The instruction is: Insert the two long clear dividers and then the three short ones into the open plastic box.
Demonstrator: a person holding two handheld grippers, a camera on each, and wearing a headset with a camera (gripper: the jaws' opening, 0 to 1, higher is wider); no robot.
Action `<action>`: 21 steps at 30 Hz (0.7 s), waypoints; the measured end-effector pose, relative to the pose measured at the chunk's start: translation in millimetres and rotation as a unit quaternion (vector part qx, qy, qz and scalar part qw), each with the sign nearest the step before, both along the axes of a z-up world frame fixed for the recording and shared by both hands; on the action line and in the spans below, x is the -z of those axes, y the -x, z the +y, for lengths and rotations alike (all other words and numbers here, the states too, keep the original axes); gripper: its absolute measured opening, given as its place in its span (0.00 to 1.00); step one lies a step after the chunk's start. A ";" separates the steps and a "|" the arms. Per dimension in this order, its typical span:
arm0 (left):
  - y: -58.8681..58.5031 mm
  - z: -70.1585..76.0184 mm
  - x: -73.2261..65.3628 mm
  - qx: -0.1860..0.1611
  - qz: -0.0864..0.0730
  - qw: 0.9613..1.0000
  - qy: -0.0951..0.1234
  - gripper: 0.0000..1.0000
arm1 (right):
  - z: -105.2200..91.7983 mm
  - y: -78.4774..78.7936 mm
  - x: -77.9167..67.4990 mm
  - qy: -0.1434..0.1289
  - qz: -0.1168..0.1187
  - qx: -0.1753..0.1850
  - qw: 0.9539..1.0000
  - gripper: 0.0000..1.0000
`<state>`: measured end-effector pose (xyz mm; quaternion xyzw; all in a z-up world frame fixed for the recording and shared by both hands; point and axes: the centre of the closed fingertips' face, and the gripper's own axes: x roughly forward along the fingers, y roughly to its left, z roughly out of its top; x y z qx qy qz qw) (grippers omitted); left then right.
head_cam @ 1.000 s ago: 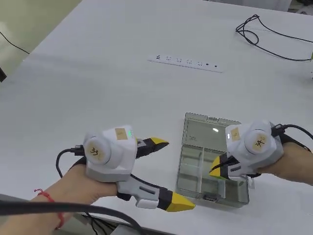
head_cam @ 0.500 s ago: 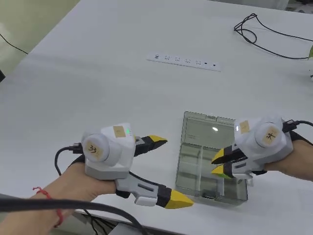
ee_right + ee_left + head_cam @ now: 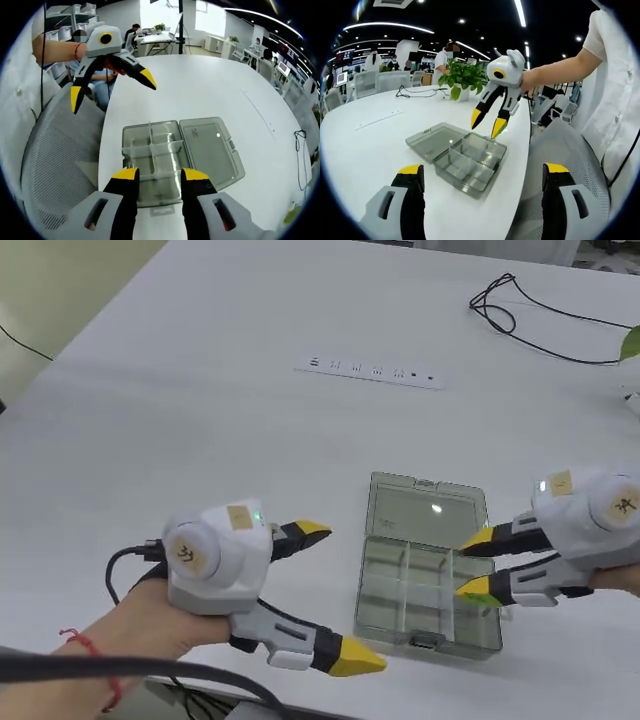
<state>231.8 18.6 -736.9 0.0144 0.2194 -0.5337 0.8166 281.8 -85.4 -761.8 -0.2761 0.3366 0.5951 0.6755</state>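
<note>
Plastic box (image 3: 400,636) sat open near the table's front edge, lid flat behind it. Clear dividers (image 3: 405,578) stood in the tray as a grid; I couldn't count all five or tell whether they were fully seated.

Right gripper (image 3: 474,563) hovered at the box's right side, jaws a narrow gap apart and empty. Left gripper (image 3: 342,596) was spread wide, empty, off to the box's left.

Risk: a jaw clipping the light box could push it off the edge or pop a half-seated divider.

Marks on the gripper caps were illegible, and no text was readable on the power strip (image 3: 370,371).
</note>
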 end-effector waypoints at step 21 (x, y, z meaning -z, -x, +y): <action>1.7 -0.7 -0.3 0.001 0.001 1.000 -0.004 1.00 | -112.0 23.1 20.7 0.091 0.016 0.032 0.995 0.49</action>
